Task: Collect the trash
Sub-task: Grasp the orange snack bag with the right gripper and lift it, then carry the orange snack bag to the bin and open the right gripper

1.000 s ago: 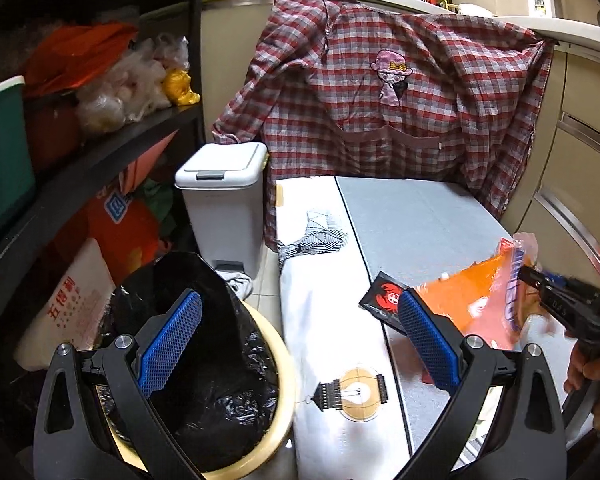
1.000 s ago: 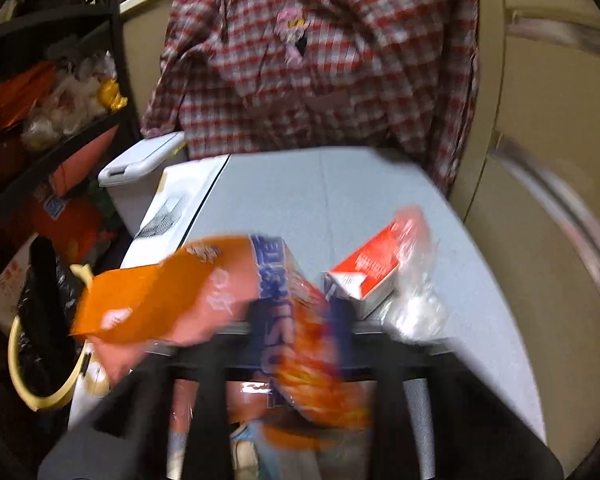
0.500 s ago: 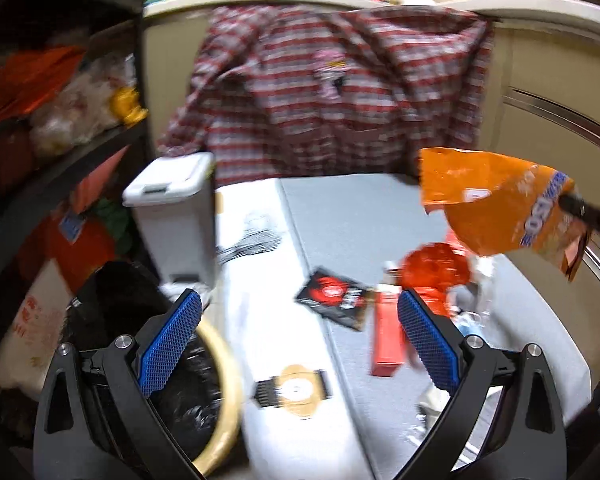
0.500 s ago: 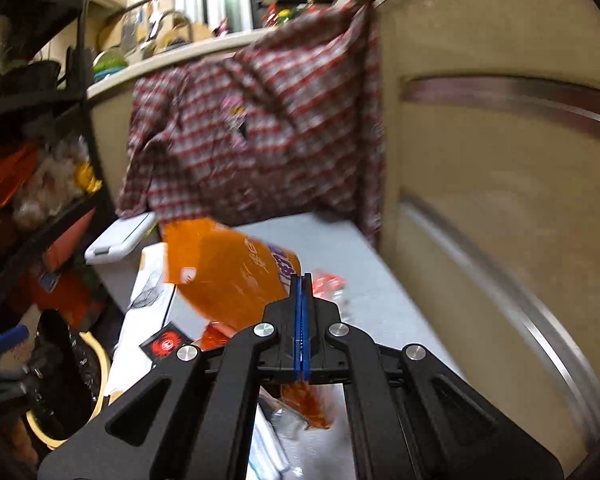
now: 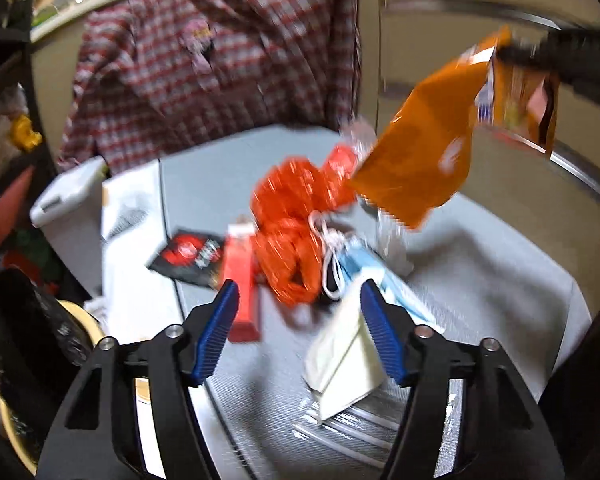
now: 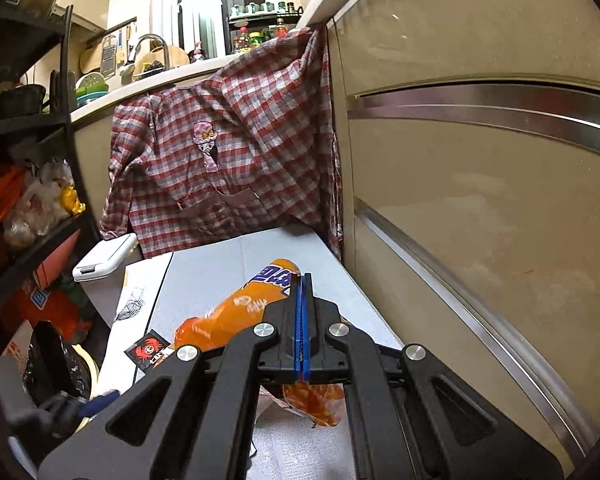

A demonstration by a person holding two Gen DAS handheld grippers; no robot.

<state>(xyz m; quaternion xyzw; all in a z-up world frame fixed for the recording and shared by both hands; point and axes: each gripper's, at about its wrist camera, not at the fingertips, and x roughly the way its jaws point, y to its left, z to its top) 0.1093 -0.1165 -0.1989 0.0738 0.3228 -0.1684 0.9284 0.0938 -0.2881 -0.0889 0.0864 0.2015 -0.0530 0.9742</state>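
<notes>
Right tool (image 6: 302,312) pinches my orange bag (image 5: 424,152), upper right; left tool (image 5: 296,334) spread over table (image 5: 480,272) trash, lower center.

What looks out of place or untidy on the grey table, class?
Litter is heaped on the grey table: a crumpled red net bag, a red carton lying flat, a black snack packet and a white paper bag. The right claw holds an orange snack bag aloft.
</notes>
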